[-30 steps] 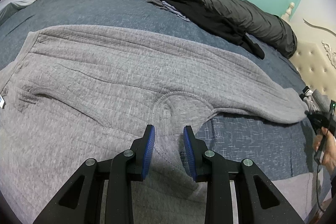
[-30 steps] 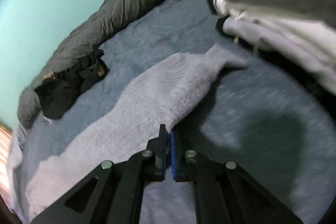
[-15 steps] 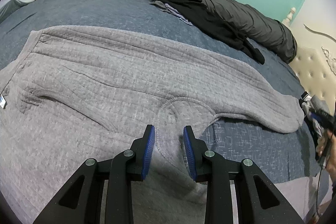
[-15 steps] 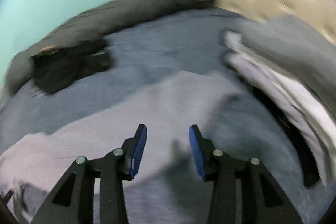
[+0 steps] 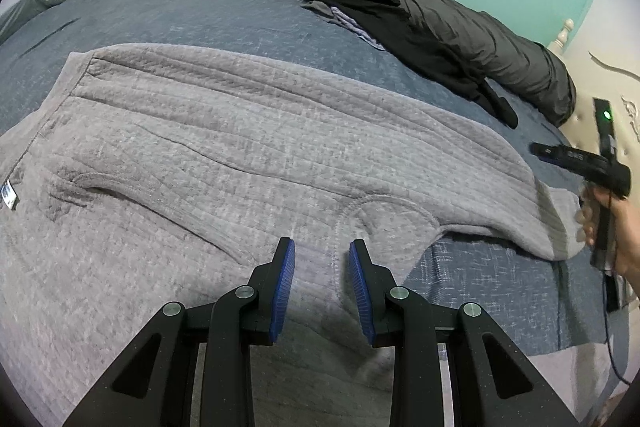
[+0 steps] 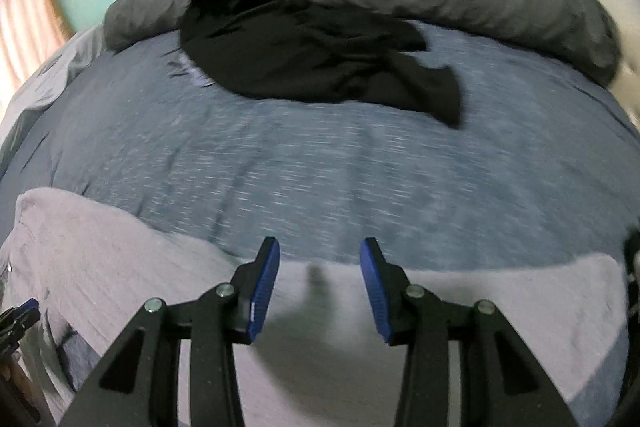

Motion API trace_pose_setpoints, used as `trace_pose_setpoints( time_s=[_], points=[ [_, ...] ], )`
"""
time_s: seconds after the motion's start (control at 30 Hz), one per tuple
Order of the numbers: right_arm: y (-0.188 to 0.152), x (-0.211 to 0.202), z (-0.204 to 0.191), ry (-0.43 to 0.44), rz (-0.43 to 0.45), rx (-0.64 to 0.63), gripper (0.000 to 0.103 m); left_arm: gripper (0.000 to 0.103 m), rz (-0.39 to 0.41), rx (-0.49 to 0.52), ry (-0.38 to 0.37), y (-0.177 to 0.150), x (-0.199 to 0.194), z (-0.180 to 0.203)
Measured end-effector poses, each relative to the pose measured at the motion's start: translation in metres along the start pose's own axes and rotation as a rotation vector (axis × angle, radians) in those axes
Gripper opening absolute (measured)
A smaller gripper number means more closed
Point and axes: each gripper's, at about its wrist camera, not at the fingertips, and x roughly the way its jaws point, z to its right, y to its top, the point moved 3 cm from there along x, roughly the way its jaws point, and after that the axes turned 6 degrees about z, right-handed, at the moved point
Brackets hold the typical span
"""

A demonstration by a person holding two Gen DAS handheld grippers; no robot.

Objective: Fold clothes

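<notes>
Across the bed [image 5: 240,7] near its front edge we see the gray pants [image 5: 224,155] spread flat. Our left gripper [image 5: 322,247] hovers over the crotch seam, fingers spread, empty. Our right gripper [image 6: 319,247] hangs above one pant leg, fingers likewise spread.

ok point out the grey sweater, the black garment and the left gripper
grey sweater [image 5: 248,147], left wrist view, middle of its ribbed body
black garment [image 6: 304,55], right wrist view, centre of the crumpled pile
left gripper [image 5: 322,259], left wrist view, midway between its blue-padded fingertips
</notes>
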Motion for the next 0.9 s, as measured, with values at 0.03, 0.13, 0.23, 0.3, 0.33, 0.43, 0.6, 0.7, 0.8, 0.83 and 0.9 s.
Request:
trace_pose_setpoints(
  time_s=[0.03,0.13,0.23,0.3,0.33,0.43,0.6,0.7,0.8,0.83,0.9],
  points=[
    [0.002,0.006,-0.01,0.009,-0.007,-0.014,0.042,0.031,-0.001,0.001,0.0,0.0,0.0,0.0],
    [0.003,0.025,-0.039,0.036,-0.037,-0.056,0.042,0.031,-0.002,0.001,-0.001,0.0,0.0,-0.001],
    [-0.008,0.03,-0.059,0.072,-0.062,-0.095,0.042,0.031,0.0,-0.004,-0.004,0.0,-0.001,-0.002],
    [-0.017,0.033,-0.072,0.097,-0.078,-0.126,0.04,0.031,0.001,-0.006,-0.004,0.001,-0.002,-0.001],
    [-0.023,0.032,-0.077,0.109,-0.086,-0.143,0.034,0.031,0.001,-0.008,-0.004,0.001,-0.002,-0.001],
    [-0.037,0.03,-0.085,0.143,-0.107,-0.177,0.025,0.031,0.002,-0.012,-0.005,0.002,-0.002,-0.001],
    [-0.047,0.027,-0.082,0.181,-0.132,-0.177,0.024,0.031,0.0,-0.012,-0.006,0.003,-0.002,-0.002],
    [-0.037,0.024,-0.075,0.114,-0.097,-0.191,0.026,0.031,0.0,-0.012,-0.008,0.003,-0.002,-0.002],
    [-0.026,0.027,-0.074,0.108,-0.066,-0.197,0.044,0.031,0.0,-0.013,-0.009,0.002,-0.002,-0.003],
    [-0.022,0.028,-0.075,0.115,-0.058,-0.198,0.048,0.031,0.0,-0.014,-0.01,0.002,-0.001,-0.003],
    [-0.017,0.033,-0.078,0.138,-0.066,-0.208,0.053,0.031,-0.002,-0.014,-0.01,0.001,0.0,-0.003]
  ],
)
